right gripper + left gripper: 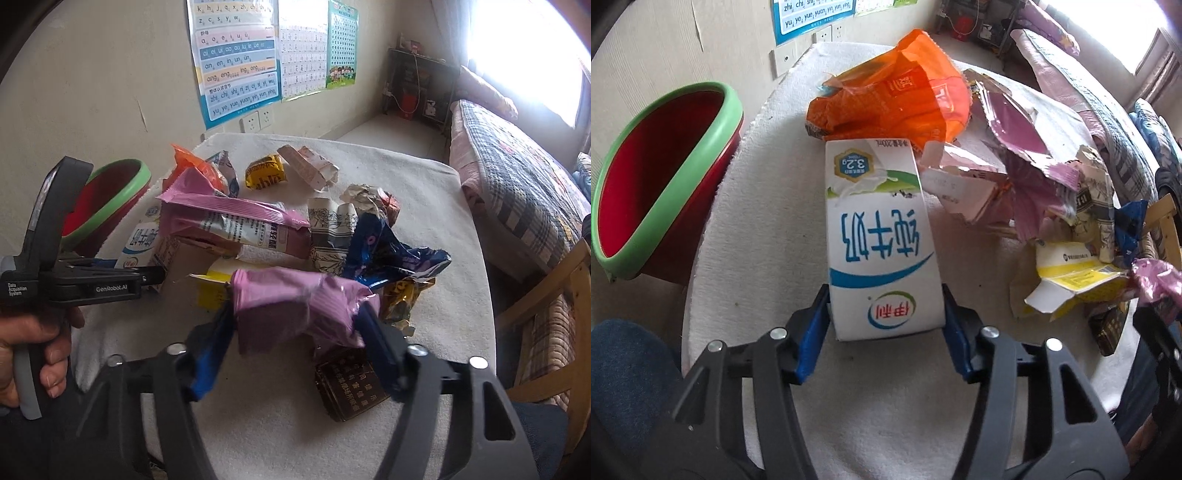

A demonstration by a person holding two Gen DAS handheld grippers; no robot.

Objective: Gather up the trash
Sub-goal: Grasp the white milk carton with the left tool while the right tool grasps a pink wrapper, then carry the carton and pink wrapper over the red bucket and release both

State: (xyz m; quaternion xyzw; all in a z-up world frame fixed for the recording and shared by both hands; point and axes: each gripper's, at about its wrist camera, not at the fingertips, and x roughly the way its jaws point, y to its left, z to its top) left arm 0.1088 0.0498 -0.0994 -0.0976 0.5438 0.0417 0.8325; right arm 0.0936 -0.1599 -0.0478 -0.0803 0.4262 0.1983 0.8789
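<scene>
A white milk carton (879, 236) with blue lettering lies flat on the white-clothed table (757, 229). My left gripper (886, 310) is shut on the carton's near end, one blue pad against each side. A crumpled pink wrapper (295, 306) sits between the fingers of my right gripper (295, 325), which is shut on it just above the pile of litter. The red bin with a green rim (701, 136) stands off the table's left edge, near the left gripper. In the right wrist view a hand holds the left gripper (151, 275) at the carton (142, 240).
An orange bag (897, 99) lies behind the carton and torn pink packaging (1015, 133) to its right. A yellow box (1071, 273), blue wrapper (384, 243), dark brown box (351, 387) and yellow packet (266, 177) litter the table. A bed (517, 184) and wooden chair (554, 295) stand to the right.
</scene>
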